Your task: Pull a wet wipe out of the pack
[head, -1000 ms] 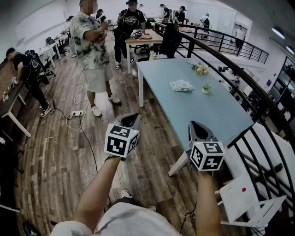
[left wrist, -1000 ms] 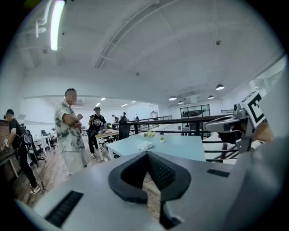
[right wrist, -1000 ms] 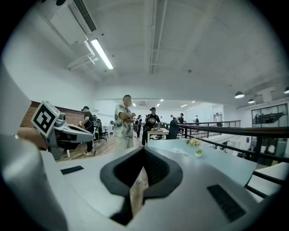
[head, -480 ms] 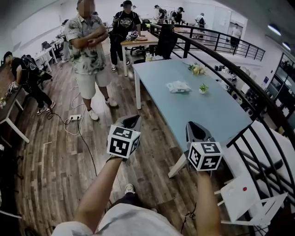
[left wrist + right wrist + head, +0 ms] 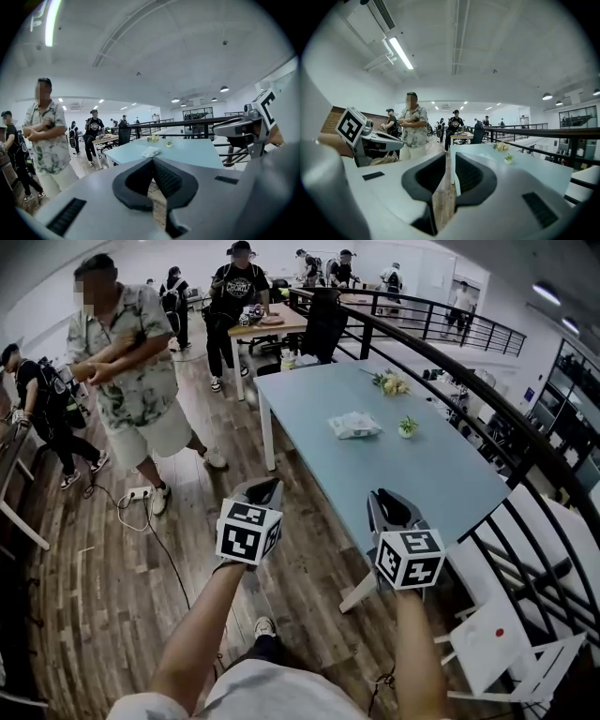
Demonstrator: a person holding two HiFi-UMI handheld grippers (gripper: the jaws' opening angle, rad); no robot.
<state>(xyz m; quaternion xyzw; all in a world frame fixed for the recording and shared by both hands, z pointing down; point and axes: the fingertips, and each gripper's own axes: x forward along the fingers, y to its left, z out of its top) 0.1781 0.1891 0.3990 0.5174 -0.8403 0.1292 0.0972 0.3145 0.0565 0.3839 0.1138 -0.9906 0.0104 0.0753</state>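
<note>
my left gripper: jaws shut, empty | my right gripper: jaws just opening a crack, nothing between | wet wipe pack: well apart from me on blue table, too small to see its flap

dark wooden plank floor fills the left and lower frame. a pale blue counter on white legs stands at centre right, with a curved black railing running along its far side to the right edge. a white chair sits lower right. a wooden table stands upper centre. white walls close the upper left, and a ceiling strip light glows upper right.
</note>
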